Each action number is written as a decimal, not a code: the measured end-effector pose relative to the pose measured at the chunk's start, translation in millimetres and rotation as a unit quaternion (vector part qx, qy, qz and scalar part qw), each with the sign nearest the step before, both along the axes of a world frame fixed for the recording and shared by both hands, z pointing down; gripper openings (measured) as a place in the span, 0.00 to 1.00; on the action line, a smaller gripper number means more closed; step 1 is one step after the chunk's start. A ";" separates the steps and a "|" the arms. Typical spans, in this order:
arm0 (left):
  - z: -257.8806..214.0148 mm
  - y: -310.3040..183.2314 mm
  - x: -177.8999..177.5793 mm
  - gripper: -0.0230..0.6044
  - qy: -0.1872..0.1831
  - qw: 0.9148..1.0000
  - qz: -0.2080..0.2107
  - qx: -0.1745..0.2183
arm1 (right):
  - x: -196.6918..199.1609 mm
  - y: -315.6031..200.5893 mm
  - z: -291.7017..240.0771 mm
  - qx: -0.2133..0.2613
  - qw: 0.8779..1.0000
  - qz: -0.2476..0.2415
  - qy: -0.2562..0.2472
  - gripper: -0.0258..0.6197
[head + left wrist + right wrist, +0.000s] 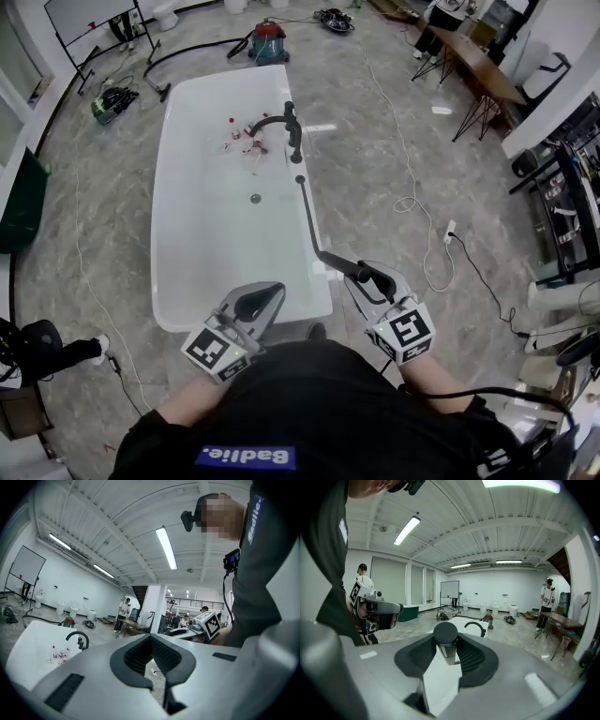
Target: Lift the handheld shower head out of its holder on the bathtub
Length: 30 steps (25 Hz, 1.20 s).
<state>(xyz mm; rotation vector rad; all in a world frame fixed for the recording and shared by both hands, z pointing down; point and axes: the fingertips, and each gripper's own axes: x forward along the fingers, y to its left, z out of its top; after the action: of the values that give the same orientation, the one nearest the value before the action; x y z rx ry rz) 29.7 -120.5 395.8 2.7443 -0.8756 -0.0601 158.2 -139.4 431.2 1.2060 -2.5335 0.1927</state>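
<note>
The white bathtub [187, 234] lies ahead, with a black faucet [288, 127] on its right rim. A black hose [308, 217] runs from a small fitting on the rim [300, 178] back to the black handheld shower head [359, 271]. My right gripper [373, 278] is shut on that shower head off the tub's near right corner; in the right gripper view its round black end [446, 637] stands between the pads of the right gripper [447, 649]. My left gripper [254, 302] hovers over the tub's near rim, shut and empty, its pads [140, 654] meeting at the tips.
Several small bottles [240, 137] lie in the tub near the faucet, and a drain [255, 199] sits mid-tub. A red vacuum [269, 39] stands beyond the tub. White cables [409, 202] and a power strip [448, 230] trail over the floor at right. A table [473, 66] stands far right.
</note>
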 end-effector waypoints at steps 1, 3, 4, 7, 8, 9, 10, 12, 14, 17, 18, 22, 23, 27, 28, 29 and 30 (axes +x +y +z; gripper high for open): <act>-1.2 0.3 2.2 0.02 0.000 1.000 0.001 0.000 | 0.4 3.7 -2.6 0.001 1.000 -0.001 0.000 0.24; -2.9 1.7 5.3 0.02 -0.001 1.000 0.002 0.000 | 0.0 10.8 -6.2 0.005 1.000 -0.003 0.002 0.24; -2.7 2.3 5.7 0.02 -0.001 1.000 0.002 0.000 | -0.8 13.4 -6.4 0.006 1.000 -0.003 0.002 0.24; -0.2 3.2 5.7 0.02 0.000 1.000 0.004 0.000 | -3.6 15.6 -2.7 0.007 1.000 -0.002 0.000 0.24; -0.1 3.3 6.5 0.02 0.000 1.000 0.005 0.001 | -3.8 14.9 -1.7 0.006 1.000 0.000 -0.002 0.24; -0.2 3.6 7.6 0.02 -0.001 1.000 0.007 0.002 | -3.2 14.4 -1.0 0.005 1.000 0.001 -0.004 0.24; 0.2 4.3 8.8 0.02 -0.001 1.000 0.008 0.002 | -2.3 14.3 0.1 0.004 1.000 0.002 -0.005 0.24; 1.6 5.7 9.5 0.02 -0.004 1.000 0.008 0.003 | -0.8 14.9 2.9 0.001 1.000 0.004 -0.006 0.24; 1.3 6.5 8.5 0.02 -0.003 1.000 0.007 0.001 | -1.1 15.4 4.3 -0.002 1.000 0.004 -0.007 0.24; -1.0 8.4 7.7 0.02 -0.002 1.000 0.004 0.001 | -2.6 16.1 2.9 -0.005 1.000 0.002 -0.009 0.24; -1.3 8.6 7.4 0.02 -0.003 1.000 0.004 0.002 | -3.3 15.6 2.6 -0.005 1.000 0.002 -0.010 0.24; -1.9 9.5 6.2 0.02 -0.004 1.000 0.004 0.002 | -5.4 14.2 1.7 -0.005 1.000 -0.001 -0.011 0.24; -3.4 8.9 5.6 0.02 -0.005 1.000 0.001 0.002 | -5.8 14.3 1.0 -0.005 1.000 -0.002 -0.010 0.24; -4.0 10.6 5.1 0.02 -0.006 1.000 0.000 0.003 | -6.6 15.4 2.2 -0.009 1.000 -0.006 -0.008 0.24; -3.3 11.5 5.5 0.02 -0.005 1.000 0.000 0.002 | -6.5 15.9 3.5 -0.010 1.000 -0.007 -0.008 0.24; -3.1 11.8 5.4 0.02 -0.006 1.000 0.000 0.002 | -6.7 16.2 4.3 -0.011 1.000 -0.008 -0.007 0.24; -3.4 11.6 5.0 0.02 -0.006 1.000 -0.001 0.001 | -7.3 16.0 4.3 -0.012 1.000 -0.009 -0.007 0.24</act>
<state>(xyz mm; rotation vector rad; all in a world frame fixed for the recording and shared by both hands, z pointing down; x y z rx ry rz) 34.6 -108.9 392.4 2.7492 -0.8822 -0.0451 150.9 -123.3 435.6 1.1768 -2.5456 0.2260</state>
